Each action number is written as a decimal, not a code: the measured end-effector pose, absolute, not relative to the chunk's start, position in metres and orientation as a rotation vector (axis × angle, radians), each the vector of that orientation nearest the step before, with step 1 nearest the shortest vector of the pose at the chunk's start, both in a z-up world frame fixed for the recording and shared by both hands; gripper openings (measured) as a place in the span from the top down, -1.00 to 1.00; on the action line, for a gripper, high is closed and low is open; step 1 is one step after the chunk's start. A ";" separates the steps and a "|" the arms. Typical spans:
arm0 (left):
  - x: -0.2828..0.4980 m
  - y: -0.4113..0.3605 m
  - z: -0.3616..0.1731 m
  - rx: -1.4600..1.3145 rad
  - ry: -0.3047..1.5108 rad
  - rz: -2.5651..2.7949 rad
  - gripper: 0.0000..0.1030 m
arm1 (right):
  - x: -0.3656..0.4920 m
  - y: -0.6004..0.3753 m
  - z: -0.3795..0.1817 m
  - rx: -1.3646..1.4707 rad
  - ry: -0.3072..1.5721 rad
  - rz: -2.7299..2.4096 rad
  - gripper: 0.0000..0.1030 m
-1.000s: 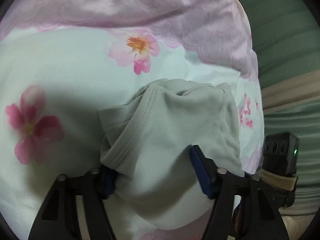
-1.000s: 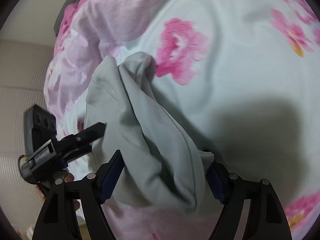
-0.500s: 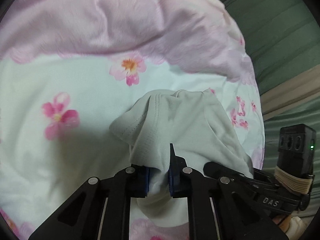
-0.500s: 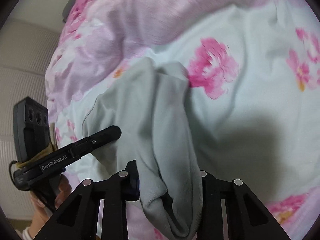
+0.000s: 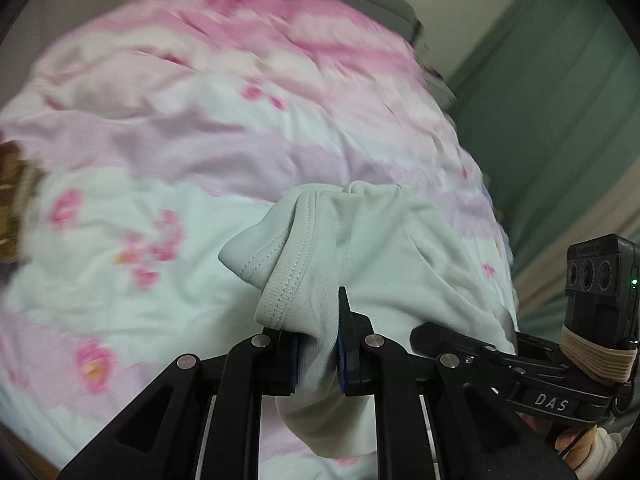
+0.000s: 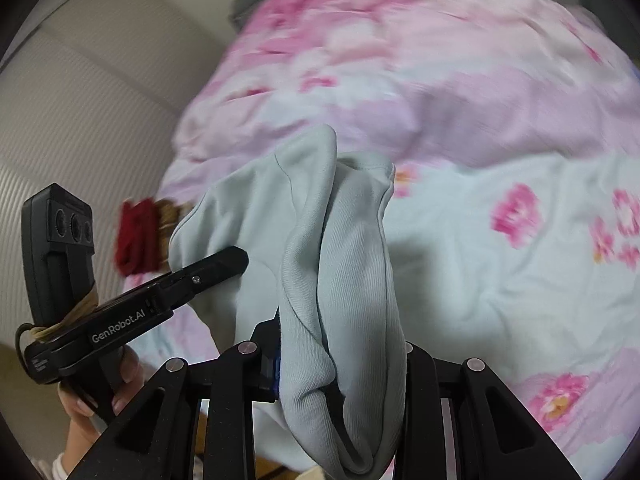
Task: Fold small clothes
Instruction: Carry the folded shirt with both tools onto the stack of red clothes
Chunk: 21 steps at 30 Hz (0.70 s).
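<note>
While both grippers hang above the bed, the pale grey-green garment [image 5: 372, 240] is bunched between them, lifted off the floral quilt [image 5: 120, 240]. In the left wrist view, the left gripper [image 5: 316, 354] has its jaws drawn close on a fold of the garment, the blue pads pinching the cloth just beneath a stitched hem. The rest of the fabric rises beyond the jaws in a loose mound, its ribbed hem curling to the left of the pinched fold. To the right of the garment, the other gripper's black body reaches in, with a small camera block [image 5: 600, 276] strapped on by tan cord.

In the right wrist view, the right gripper [image 6: 340, 360] has its jaws pinching a thick, rolled length of the same garment [image 6: 344, 264], which stands up from the jaws and also droops down past them toward the lower edge of the picture. To the left of the garment the left gripper's black finger touches the cloth. Further left of the garment, something dark red [image 6: 136, 236] lies at the edge of the quilt [image 6: 500, 240]; it is too blurred to make out.
</note>
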<state>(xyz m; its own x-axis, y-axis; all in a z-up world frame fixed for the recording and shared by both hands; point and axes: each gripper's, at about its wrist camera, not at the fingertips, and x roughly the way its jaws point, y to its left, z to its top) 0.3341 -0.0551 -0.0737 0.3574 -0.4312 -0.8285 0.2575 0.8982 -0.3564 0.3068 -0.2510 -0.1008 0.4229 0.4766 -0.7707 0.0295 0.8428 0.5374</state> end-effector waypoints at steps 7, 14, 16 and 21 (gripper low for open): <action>0.308 0.058 -0.049 -0.211 1.087 -0.344 0.70 | 0.293 -0.152 -0.052 0.427 1.062 0.460 0.40; 0.325 0.198 -0.040 -0.191 1.079 -0.383 0.70 | 0.290 -0.014 -0.041 0.373 1.027 0.505 0.40; 0.337 0.240 -0.035 -0.184 1.091 -0.417 0.70 | 0.293 0.024 -0.041 0.401 1.013 0.483 0.40; 0.379 0.337 -0.016 -0.134 1.102 -0.456 0.70 | 0.312 0.120 -0.041 0.477 1.021 0.456 0.40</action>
